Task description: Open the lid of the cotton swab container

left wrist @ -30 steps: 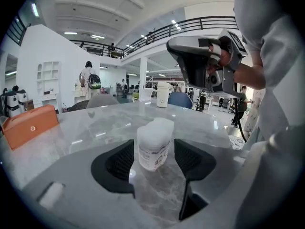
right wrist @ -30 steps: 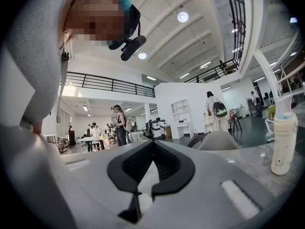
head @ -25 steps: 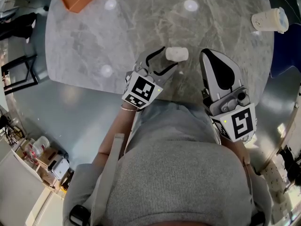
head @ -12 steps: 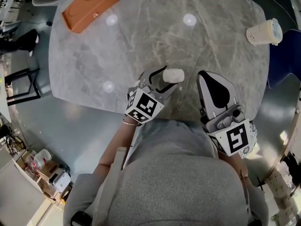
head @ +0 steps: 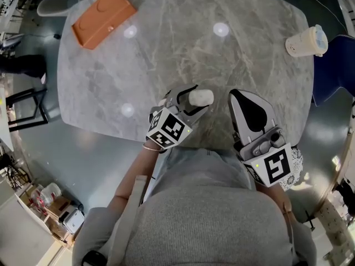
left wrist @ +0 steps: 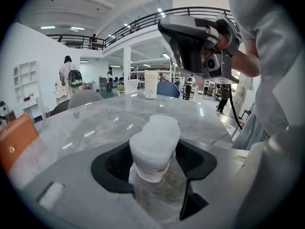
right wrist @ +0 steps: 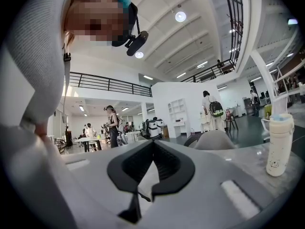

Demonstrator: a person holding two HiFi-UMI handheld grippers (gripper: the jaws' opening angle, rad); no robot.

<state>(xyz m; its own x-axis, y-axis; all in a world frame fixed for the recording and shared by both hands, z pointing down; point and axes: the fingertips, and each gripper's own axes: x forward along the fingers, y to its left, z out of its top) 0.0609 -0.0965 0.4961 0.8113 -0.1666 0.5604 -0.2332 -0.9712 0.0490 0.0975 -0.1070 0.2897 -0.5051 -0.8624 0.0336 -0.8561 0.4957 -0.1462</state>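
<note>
My left gripper (head: 191, 100) is shut on the cotton swab container (head: 203, 97), a small clear tub with a white lid, held over the near edge of the grey marble table (head: 166, 54). In the left gripper view the container (left wrist: 155, 140) sits between the black pads, white lid end toward the far side. My right gripper (head: 239, 97) hovers just right of it, shut and empty. It also shows at the top right of the left gripper view (left wrist: 164, 30). In the right gripper view its jaws (right wrist: 152, 147) meet with nothing between them.
An orange box (head: 102, 16) lies at the table's far left. A pale bottle with a blue cap (head: 305, 41) is at the far right edge, standing upright in the right gripper view (right wrist: 279, 144). People walk in the hall behind.
The head view has shifted, so both grippers sit lower in the frame. They keep their spacing, and the left one still holds the container.
</note>
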